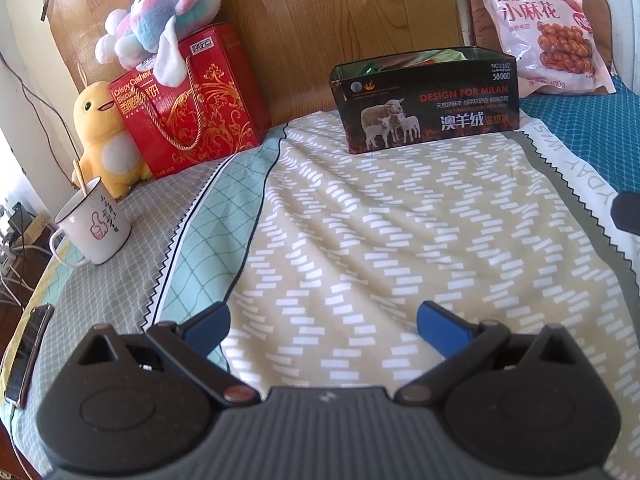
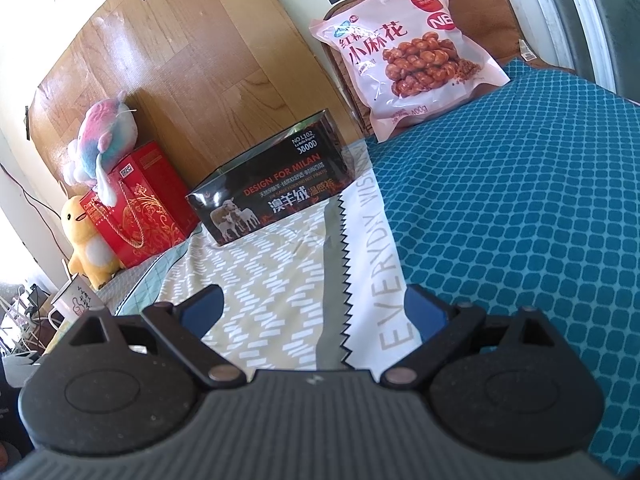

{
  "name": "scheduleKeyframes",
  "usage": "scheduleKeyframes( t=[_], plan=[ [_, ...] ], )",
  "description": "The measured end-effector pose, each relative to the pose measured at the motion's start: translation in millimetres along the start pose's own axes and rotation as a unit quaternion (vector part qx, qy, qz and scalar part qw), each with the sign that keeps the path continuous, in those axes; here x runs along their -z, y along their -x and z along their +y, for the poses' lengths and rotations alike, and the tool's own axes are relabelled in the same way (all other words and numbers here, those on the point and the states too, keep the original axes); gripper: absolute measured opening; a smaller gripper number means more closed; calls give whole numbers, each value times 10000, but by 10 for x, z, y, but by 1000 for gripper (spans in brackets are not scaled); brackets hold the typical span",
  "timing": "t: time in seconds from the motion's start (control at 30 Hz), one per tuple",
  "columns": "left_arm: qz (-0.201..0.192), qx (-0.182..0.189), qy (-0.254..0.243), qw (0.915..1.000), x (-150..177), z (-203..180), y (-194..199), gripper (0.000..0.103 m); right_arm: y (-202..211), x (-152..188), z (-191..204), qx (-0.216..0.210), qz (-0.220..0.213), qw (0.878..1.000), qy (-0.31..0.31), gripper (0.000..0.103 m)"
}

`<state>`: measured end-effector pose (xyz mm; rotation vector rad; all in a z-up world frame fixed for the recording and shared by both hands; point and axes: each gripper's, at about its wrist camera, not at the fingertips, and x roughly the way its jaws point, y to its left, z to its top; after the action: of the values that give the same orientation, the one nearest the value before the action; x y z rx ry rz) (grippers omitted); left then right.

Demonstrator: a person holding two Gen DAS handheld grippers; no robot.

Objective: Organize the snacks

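A black open box (image 1: 426, 100) printed with sheep stands on the bed's far side; green and red snack wrappers show inside it. It also shows in the right wrist view (image 2: 272, 196). A pink snack bag (image 1: 540, 28) of fried dough twists leans on a brown cushion at the back right, and appears in the right wrist view (image 2: 404, 52). A red biscuit gift box (image 1: 192, 108) stands at the left. My left gripper (image 1: 324, 316) is open and empty over the patterned sheet. My right gripper (image 2: 314, 304) is open and empty, well short of the box.
A rainbow plush (image 1: 160, 20) sits on the red box, a yellow plush (image 1: 104, 136) beside it. A white mug (image 1: 94, 224) with a stick and a phone (image 1: 28, 356) lie near the bed's left edge. A teal mat (image 2: 520, 220) covers the right side. A wooden headboard (image 1: 320, 12) stands behind.
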<state>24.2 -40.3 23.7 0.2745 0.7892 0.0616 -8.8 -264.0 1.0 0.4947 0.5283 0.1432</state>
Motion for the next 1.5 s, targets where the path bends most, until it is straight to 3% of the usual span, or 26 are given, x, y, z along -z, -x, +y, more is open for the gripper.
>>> scheduleKeyframes(
  t=[1.5],
  plan=[
    [91,-67,-50,9999,-5,-25,-45,103,5,49,-26,14,-3,10000,-51,98]
  ],
)
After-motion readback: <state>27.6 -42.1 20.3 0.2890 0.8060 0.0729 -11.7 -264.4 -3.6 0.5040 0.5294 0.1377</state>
